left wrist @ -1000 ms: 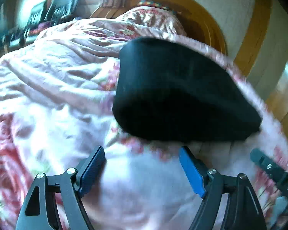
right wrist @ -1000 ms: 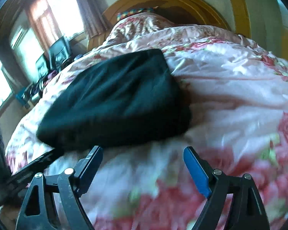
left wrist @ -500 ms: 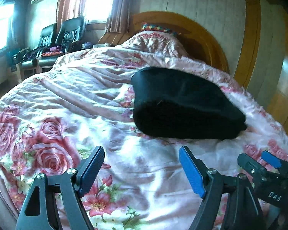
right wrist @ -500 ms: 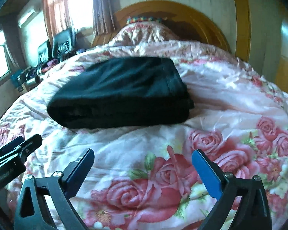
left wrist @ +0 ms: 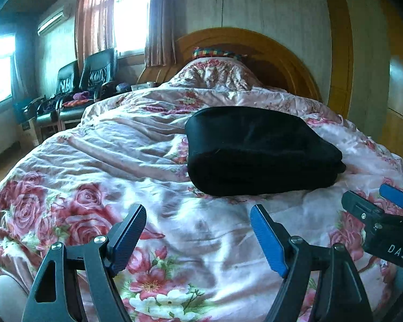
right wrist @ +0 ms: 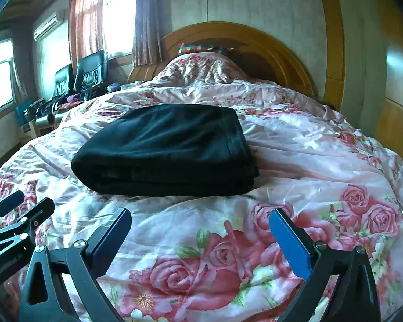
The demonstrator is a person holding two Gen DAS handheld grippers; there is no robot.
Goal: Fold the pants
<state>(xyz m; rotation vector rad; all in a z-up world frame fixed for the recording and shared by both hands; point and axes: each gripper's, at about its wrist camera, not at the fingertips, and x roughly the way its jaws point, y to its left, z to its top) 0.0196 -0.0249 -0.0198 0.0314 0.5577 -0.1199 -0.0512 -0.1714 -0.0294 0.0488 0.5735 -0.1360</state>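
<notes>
Two armchairs [left wrist: 75, 86] stand at the far left of the left wrist view, under curtained windows [left wrist: 126, 13]. Rightward lies the bed, its rose-printed pink quilt [left wrist: 107, 161] rumpled, with an arched wooden headboard [left wrist: 282, 53] at the upper centre. Folded into a thick black bundle, the pants [left wrist: 258, 150] rest on the quilt right of centre in this frame; in the right wrist view the pants [right wrist: 166, 150] sit left of centre. Left tongs [left wrist: 198, 237] fill the bottom of the left wrist view, jaws spread wide and empty above the quilt, apart from the pants. Right tongs [right wrist: 200, 240] stand likewise at the bottom of their own frame, jaws at their widest, gripping nothing, the pants lying beyond their blue pads [right wrist: 290, 244].
</notes>
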